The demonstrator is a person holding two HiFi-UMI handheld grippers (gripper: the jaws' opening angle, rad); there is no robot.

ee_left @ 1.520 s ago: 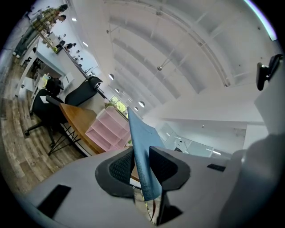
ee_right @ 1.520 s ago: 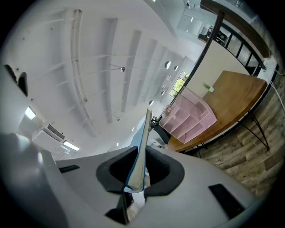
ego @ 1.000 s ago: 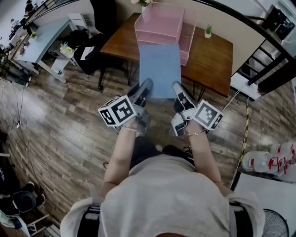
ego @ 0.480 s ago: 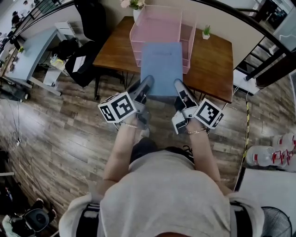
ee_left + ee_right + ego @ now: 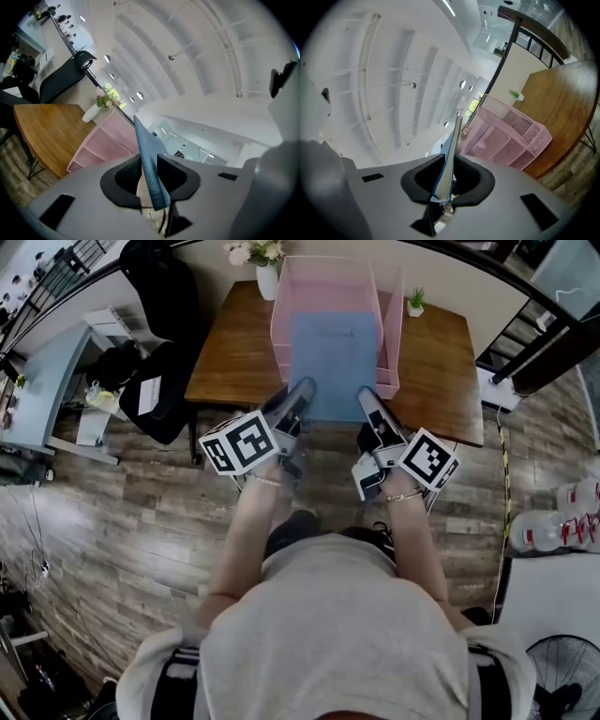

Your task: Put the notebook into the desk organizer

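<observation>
You stand at a wooden desk [image 5: 234, 352], seen from above, carrying a blue notebook [image 5: 335, 362] level in front of you with 2 grippers. The left gripper [image 5: 300, 397] pinches the notebook's near left corner and the right gripper [image 5: 369, 401] pinches its near right corner. Each gripper view shows the cover edge clamped between dark pads. The notebook's far part lies over the pink desk organizer [image 5: 389, 334], between its 2 side walls. Whether it rests on a tray yet cannot be told.

To finish this step well, keep both grips firm and both hands at 1 height, so the cover does not sag or twist. Slide it straight in, centred between the walls, and let go only once a tray bears it. A white vase [image 5: 267, 279] stands just left of the organizer, so keep your left elbow in.

Compared with 1 second ago, the notebook has travelled forward. Then only its far edge reached the organizer's front, and your hands were well short of the desk. Now they are at its near edge. Both grips look unchanged.
</observation>
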